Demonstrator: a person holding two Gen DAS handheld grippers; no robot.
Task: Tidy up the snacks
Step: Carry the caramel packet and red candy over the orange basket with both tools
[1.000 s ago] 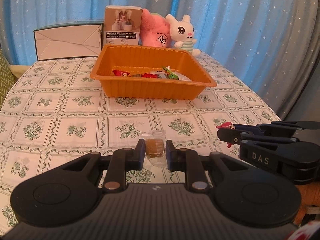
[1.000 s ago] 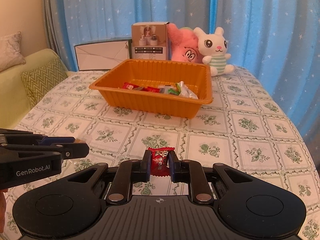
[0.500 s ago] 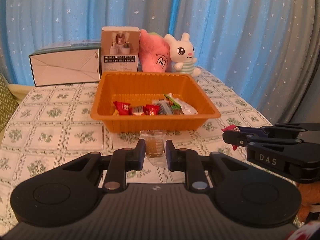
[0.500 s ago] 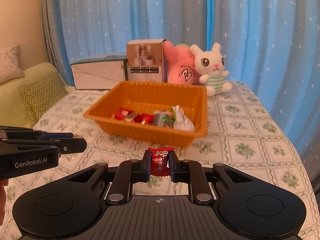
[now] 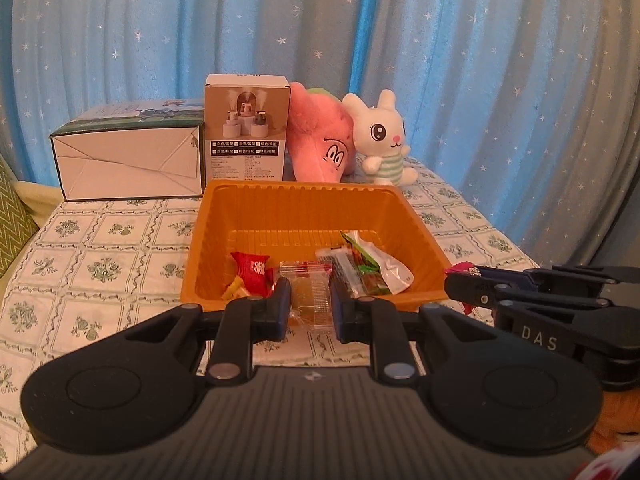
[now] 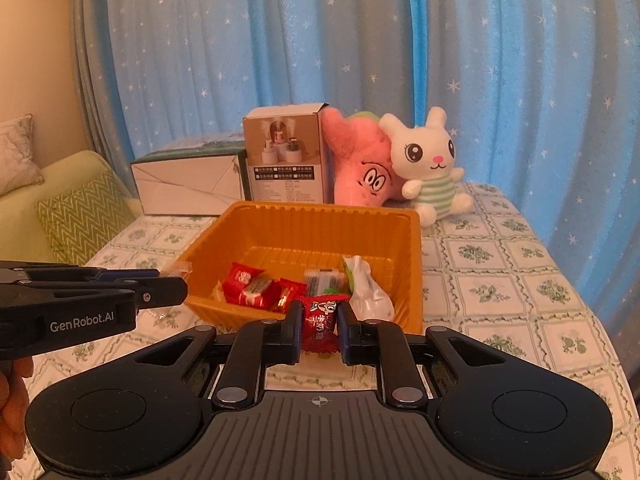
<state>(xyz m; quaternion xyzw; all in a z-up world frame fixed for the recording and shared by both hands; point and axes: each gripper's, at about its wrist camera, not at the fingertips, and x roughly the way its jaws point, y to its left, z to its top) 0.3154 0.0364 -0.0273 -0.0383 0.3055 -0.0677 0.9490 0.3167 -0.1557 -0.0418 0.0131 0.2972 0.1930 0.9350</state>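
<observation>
Now left gripper (image 5: 307, 307) clamped on clear-wrapped snack (image 5: 310, 300), right gripper (image 6: 319, 329) clamped on red candy (image 6: 320, 322), both at orange tray (image 6: 414, 280) near rim

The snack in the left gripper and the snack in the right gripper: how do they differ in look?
The clear-wrapped snack in the left gripper has a see-through wrapper with a brown piece inside; the red candy in the right gripper has an opaque red wrapper with white print. The clear one has flat, sealed ends; the red one has crimped, zigzag ends. Both are small, clamped between the fingers, near the orange tray.
</observation>
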